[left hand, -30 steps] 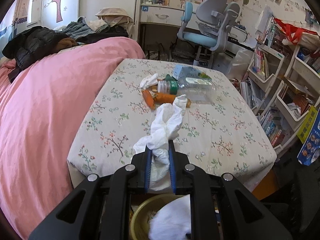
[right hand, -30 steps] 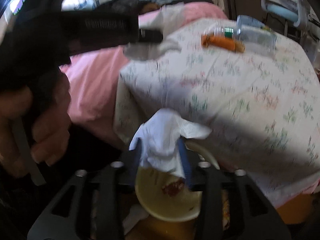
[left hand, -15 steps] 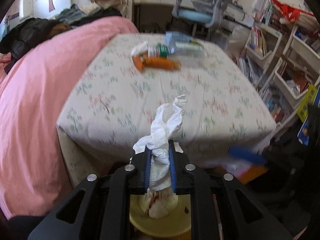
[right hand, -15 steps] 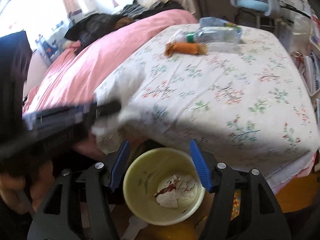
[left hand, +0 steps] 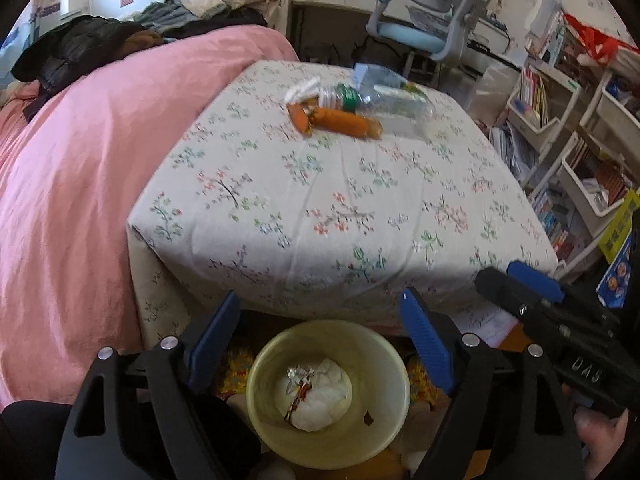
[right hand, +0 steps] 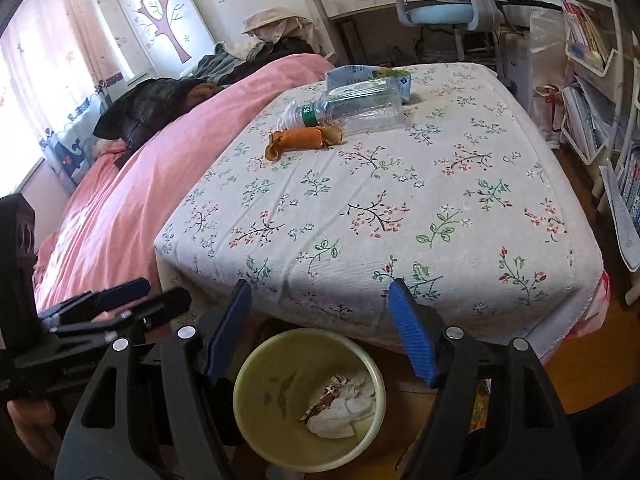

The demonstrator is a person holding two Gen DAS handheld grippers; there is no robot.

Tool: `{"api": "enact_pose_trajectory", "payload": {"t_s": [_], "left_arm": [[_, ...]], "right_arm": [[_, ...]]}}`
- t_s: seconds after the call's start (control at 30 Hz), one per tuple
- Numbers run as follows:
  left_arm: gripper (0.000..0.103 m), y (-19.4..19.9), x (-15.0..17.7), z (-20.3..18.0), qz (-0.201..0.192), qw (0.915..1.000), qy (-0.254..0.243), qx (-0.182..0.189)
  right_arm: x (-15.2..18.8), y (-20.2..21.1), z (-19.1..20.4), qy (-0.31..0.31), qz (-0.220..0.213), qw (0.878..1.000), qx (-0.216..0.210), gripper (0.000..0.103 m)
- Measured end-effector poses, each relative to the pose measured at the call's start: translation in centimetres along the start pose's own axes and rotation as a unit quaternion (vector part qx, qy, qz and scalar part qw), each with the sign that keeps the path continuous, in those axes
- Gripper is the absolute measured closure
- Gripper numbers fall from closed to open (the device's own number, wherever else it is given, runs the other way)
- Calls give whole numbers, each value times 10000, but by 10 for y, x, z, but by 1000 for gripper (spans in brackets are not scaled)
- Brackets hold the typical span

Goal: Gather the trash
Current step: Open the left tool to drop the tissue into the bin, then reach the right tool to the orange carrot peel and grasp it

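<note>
My floral-cloth table beside the pink bed, on its far end a clear plastic bottle lying down, orange wrapper touching it, blue packet behind, yellow bin (tissues inside) on the floor below my near edge.

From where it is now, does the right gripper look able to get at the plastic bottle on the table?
Probably yes. The right gripper is open and empty over the bin, and bare floral cloth lies between it and the plastic bottle; only the orange wrapper sits against it.
</note>
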State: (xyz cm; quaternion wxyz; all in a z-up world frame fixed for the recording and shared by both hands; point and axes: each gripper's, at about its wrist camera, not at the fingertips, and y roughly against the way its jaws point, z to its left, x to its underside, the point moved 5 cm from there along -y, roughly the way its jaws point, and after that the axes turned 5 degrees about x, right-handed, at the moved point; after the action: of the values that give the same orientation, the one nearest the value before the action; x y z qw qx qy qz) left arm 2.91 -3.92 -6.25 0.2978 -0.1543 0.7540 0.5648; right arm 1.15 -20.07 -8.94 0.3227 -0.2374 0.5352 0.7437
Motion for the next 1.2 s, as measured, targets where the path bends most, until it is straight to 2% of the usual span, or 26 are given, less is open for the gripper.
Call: {"api": "enact_pose_trajectory", "payload": {"t_s": [0.2,0.47,0.67,0.97,1.2], "left_arm": [[18,11,-11,12,-411,9987,276,-138],[18,12,-14,28,-477,9962,692,-231],[18,12,-15,30,-510,9957,699,-344],[18,21,-22,35,-700,9937,812,-318],[18,25,-41,34,-944,9922,731,-358]], "right_arm": [[0,2,13,326,-126,9994,45,34],[2,1,25,570,-160,9982,33,34],[3,1,25,590,-171,9981,34,34],[4,-8,33,782,-129,9967,175,34],[-13,-12,46,943,-189,9953,121,34]]}}
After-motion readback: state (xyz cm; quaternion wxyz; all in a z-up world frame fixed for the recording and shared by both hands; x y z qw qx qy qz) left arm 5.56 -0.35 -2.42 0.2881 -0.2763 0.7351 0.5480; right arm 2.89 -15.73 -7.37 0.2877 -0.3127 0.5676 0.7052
